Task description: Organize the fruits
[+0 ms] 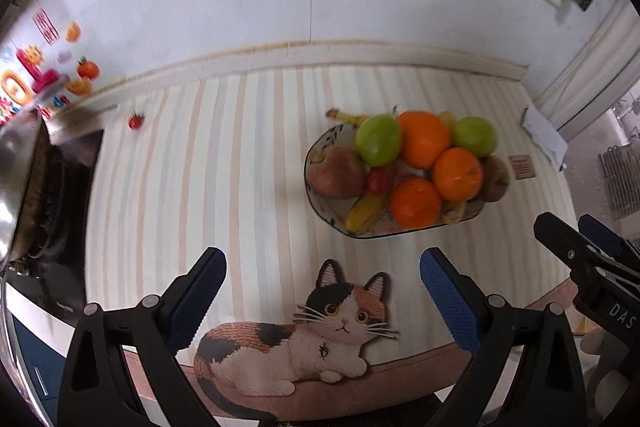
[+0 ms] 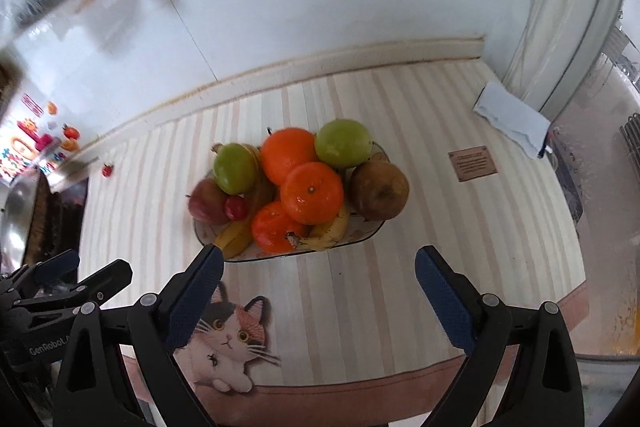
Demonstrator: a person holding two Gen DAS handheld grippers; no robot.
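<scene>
An oval plate (image 1: 320,205) (image 2: 360,237) on the striped cloth is piled with fruit: oranges (image 1: 424,139) (image 2: 312,193), green apples (image 1: 378,139) (image 2: 342,143), a red apple (image 1: 336,171), bananas (image 1: 362,213) (image 2: 326,231), a brown pear (image 2: 380,189) and a small red fruit (image 1: 379,181). My left gripper (image 1: 322,287) hangs open and empty above the cat picture, short of the plate. My right gripper (image 2: 318,277) is open and empty too, just in front of the plate's near rim. A lone cherry tomato (image 1: 136,121) (image 2: 107,169) lies far left on the cloth.
A cat picture (image 1: 320,327) marks the cloth's front edge. A metal pan on a dark stove (image 1: 28,183) stands at the left. A folded white cloth (image 2: 512,119) and a brown card (image 2: 472,163) lie at the right, near the wall corner.
</scene>
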